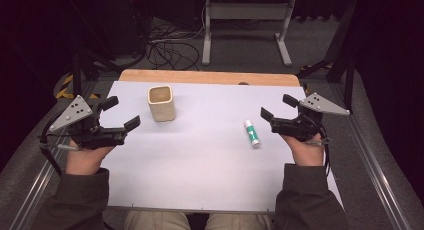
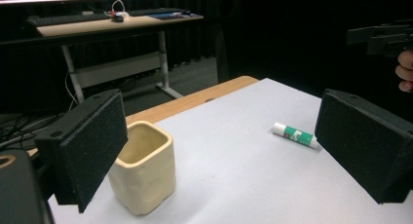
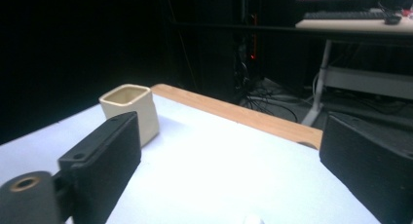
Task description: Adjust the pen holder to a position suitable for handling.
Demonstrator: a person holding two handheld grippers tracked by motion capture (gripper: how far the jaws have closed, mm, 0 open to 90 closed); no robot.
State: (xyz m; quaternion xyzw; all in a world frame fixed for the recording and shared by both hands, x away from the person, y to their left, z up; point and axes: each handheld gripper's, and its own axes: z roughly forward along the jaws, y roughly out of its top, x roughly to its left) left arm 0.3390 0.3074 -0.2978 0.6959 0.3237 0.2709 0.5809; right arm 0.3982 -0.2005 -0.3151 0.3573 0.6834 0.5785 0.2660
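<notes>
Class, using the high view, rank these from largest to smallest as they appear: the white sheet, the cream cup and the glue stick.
1. White sheet, covering most of the table.
2. Cream cup.
3. Glue stick, clearly the smallest.

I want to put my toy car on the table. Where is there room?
Lots of room. The widest bare patch of the white sheet lies between the cream cup and the glue stick, reaching to the near edge. Nowhere is crowded; it is tightest at the sides, by the left gripper and right gripper.
</notes>
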